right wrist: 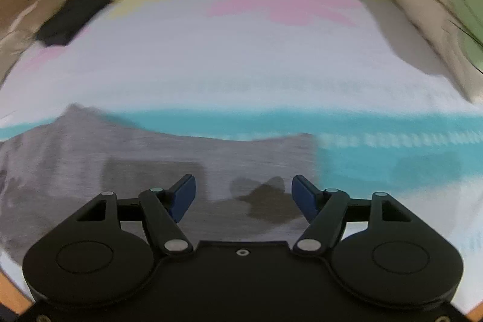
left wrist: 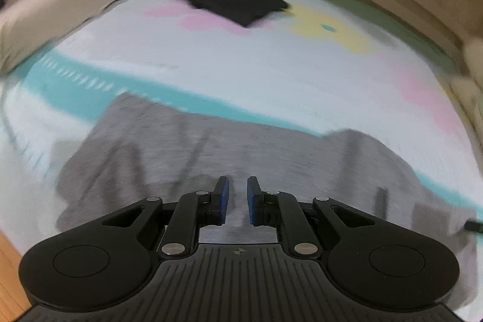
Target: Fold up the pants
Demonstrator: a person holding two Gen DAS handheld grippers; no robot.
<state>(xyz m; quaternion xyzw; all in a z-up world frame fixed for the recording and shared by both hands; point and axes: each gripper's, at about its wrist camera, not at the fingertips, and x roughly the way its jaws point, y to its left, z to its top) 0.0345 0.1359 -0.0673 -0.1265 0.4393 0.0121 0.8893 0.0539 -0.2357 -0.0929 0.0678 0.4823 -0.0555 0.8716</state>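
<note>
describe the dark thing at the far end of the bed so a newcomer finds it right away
Start at the white bedspread with its teal stripe and pastel patches. Look past the grey pants to the far end. The black folded item lies there flat and apart, the only dark thing on the spread.

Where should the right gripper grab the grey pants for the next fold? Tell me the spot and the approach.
Best guess: the far right corner of the grey pants, near their straight right edge. Come down from above with the right gripper, one finger slipping under from the bare sheet side. The cloth lies flat there and the jaws are already open.
</note>
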